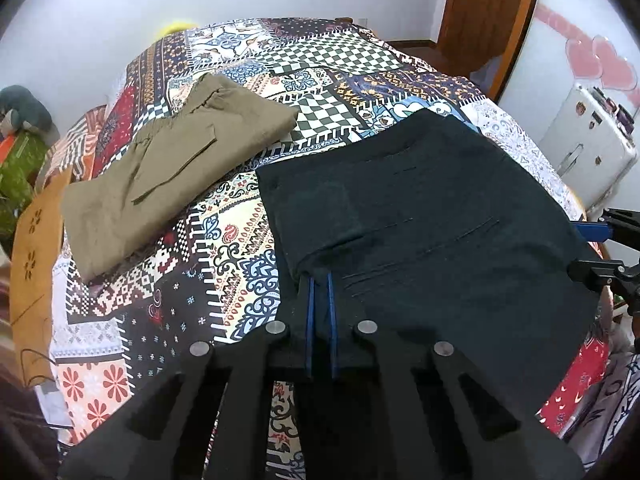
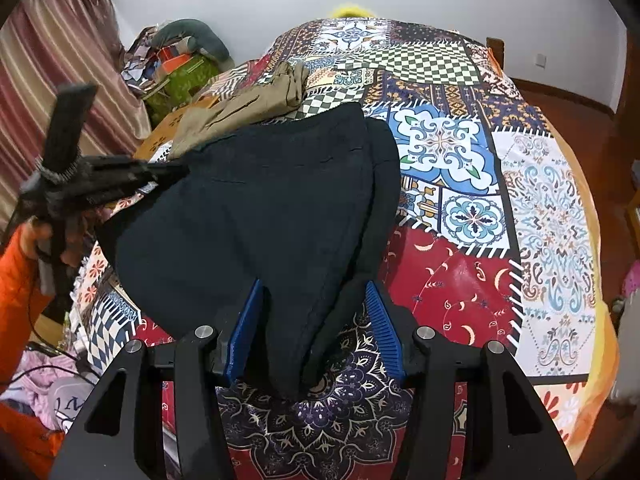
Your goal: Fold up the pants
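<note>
With the left gripper (image 1: 320,280) pinched shut on the near edge of the black pants (image 1: 420,216) on the bed (image 1: 224,216), the right gripper (image 2: 316,300) gapes half-open around the fabric, so lifting now risks a lopsided, sagging fold.

**Two wrist fisheyes over one bed**

The left wrist camera looks steeply down along the left gripper (image 1: 320,280), close above the black pants (image 1: 420,220) on the patchwork bedspread (image 1: 200,280). The right wrist camera does likewise behind the right gripper (image 2: 316,292). Both share the black pants, folded khaki pants (image 1: 160,184) beyond, and each other's gripper at frame edge.
</note>
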The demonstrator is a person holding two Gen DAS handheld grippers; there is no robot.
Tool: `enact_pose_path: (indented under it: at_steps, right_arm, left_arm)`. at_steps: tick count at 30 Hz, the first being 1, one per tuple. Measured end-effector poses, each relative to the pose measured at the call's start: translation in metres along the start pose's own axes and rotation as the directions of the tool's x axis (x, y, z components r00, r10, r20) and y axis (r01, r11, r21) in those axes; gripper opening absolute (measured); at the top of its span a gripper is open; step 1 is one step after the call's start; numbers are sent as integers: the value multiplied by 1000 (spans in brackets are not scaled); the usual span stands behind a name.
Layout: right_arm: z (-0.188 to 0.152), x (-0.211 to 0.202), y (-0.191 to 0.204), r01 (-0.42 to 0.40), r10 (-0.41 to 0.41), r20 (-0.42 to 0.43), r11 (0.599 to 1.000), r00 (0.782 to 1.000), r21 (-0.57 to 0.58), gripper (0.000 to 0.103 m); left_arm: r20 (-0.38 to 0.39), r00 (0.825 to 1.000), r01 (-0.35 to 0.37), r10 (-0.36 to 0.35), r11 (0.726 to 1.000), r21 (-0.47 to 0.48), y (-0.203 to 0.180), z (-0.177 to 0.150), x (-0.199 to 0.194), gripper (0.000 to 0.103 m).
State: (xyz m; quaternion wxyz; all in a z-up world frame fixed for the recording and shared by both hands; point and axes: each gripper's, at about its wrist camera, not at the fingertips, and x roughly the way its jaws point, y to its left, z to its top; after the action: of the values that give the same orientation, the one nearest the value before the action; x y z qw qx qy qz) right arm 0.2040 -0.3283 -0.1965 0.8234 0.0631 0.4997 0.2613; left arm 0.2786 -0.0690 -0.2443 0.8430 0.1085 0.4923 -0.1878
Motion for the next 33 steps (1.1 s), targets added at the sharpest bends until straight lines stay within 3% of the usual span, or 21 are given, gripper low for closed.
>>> enact_pose_path:
  at_steps: [2, 5, 9, 12, 17, 21, 27, 33]
  right_arm:
    - [2, -3, 1, 7, -7, 3, 1000, 1000, -7, 50]
    - [7, -11, 2, 22, -22, 16, 1000, 1000, -16, 50]
    - [19, -26, 2, 23, -21, 70, 1000, 997, -19, 50]
    - [28, -30, 10, 7, -3, 99, 999, 995, -40, 50]
    - [31, -13, 27, -22, 29, 73, 995, 997, -95, 50]
    - [21, 11, 36, -36, 36, 3, 992, 999, -124, 50]
    - [10, 22, 31, -32, 30, -14, 992, 999, -126, 50]
    - [17, 11, 33, -21, 20, -4, 991, 1000, -134, 50]
  left_arm:
    - [11, 1000, 4, -4, 1000, -20, 6, 3, -8, 9]
    - [65, 996, -54, 56, 998, -32, 13, 8, -33, 10]
    - [118, 993, 10, 2, 995, -96, 28, 7, -66, 10]
    - [136, 989, 68, -55, 993, -94, 20, -1, -78, 9]
    - [96, 985, 150, -144, 987, -56, -17, -18, -67, 10]
    - [21, 992, 122, -122, 992, -34, -34, -35, -41, 10]
    - [48, 995, 90, -91, 996, 4, -44, -47, -36, 11]
    - [49, 991, 125, -122, 990, -67, -26, -36, -47, 12]
